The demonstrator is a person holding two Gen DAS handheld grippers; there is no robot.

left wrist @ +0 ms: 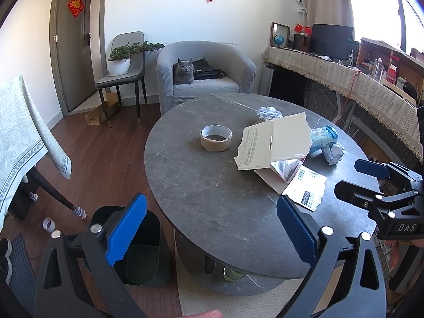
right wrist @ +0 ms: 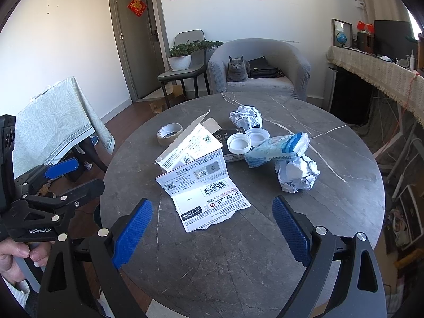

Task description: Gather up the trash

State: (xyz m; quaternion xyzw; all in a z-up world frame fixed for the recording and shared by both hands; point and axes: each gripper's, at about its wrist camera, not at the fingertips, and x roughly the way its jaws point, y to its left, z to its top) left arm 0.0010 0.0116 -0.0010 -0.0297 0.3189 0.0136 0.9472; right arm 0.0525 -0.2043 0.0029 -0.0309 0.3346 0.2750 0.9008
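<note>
Left gripper (left wrist: 212, 234) jaws stood wide apart, holding nothing, above the counter's (left wrist: 201, 185) near-left edge. Right gripper (right wrist: 212, 233) jaws also stood wide apart and empty, over the counter's near edge, with the torn printed carton (right wrist: 204, 188) lying just beyond the fingertips (right wrist: 133, 228).

The carton was ripped open and folded, one flap propped up, near the counter's middle. Behind it lay two white caps (right wrist: 247, 139) side by side, touching a dark flat packet (right wrist: 229, 133). A blue-and-white plastic pack (right wrist: 278, 148) lay to the right of the caps, resting against a crumpled paper ball (right wrist: 296, 176) toward the right edge. A second crumpled paper ball (right wrist: 245, 116) sat nearer the far edge. A tape roll (right wrist: 169, 133) lay flat toward the left edge, apart from the rest.

A black trash bin (left wrist: 144, 249) stood on the wood floor beside the counter's near-left edge, under the left gripper's left finger in the left wrist view. A hand (right wrist: 18, 254) gripped the left gripper's handle.

A grey cat (right wrist: 238, 70) sat on a grey armchair (right wrist: 265, 63) past the far edge, next to a chair holding a potted plant (right wrist: 182, 55).
</note>
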